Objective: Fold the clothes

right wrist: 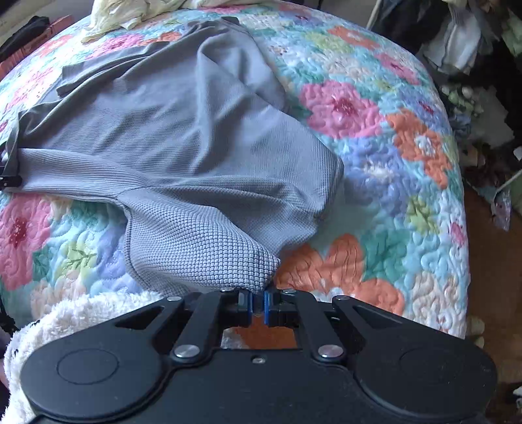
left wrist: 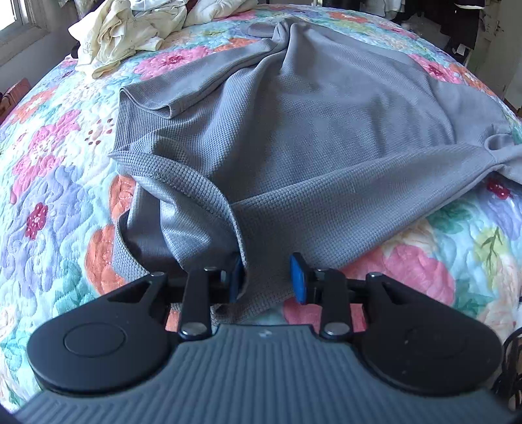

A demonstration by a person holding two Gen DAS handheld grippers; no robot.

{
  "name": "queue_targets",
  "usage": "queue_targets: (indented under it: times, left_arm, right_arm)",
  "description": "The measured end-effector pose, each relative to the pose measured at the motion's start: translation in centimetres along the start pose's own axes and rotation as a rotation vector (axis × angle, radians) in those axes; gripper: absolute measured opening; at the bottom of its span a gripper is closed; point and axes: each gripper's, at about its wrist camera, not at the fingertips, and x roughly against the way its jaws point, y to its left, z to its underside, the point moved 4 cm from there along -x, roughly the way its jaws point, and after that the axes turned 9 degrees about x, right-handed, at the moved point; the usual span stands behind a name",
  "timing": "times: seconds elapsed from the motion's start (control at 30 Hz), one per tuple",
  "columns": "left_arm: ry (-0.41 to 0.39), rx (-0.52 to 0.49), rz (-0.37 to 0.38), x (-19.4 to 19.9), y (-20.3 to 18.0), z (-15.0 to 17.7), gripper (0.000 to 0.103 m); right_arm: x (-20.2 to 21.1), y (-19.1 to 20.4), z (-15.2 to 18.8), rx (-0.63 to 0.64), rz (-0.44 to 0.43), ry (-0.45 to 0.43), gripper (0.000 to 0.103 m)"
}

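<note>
Nearest the lens in the left wrist view, the left gripper [left wrist: 270, 277] has its blue-padded fingers [left wrist: 298, 280] spread apart, with a loose edge of the grey shirt [left wrist: 293, 130] lying between them but not yet squeezed. Ahead of those fingers the shirt spreads over the floral quilt [left wrist: 58, 182] on the bed, a sleeve [left wrist: 156, 94] folded across it on the far left and a crumpled cream garment [left wrist: 124, 29] well beyond. By my reading, the fold is only starting: this side must first close on the hem before anything lifts. In the right wrist view, the right gripper [right wrist: 257, 303] has its fingers pressed nearly together, pinching a corner of the shirt so the waffle cloth peaks up just at the tips. Left of these fingers a white fleecy cloth [right wrist: 81, 313] lies close by. Both tools sit low and level, pointing forward across the bed. Next, I judge, both corners need carrying forward together, kept taut so the cloth lands flat.
</note>
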Motion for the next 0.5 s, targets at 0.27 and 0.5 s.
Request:
queue_targets:
  times: [0.27, 0.5]
  left_arm:
    - [0.021, 0.128, 0.047, 1.1, 2.2, -0.2, 0.047]
    - [0.093, 0.255, -0.05, 0.9, 5.4, 0.3, 0.062]
  right_arm:
    - [-0.8, 1.7, 0.7, 0.037, 0.134, 0.056, 0.006]
    - [-0.8, -1.2, 3.3, -0.167, 0.067, 0.007, 0.005]
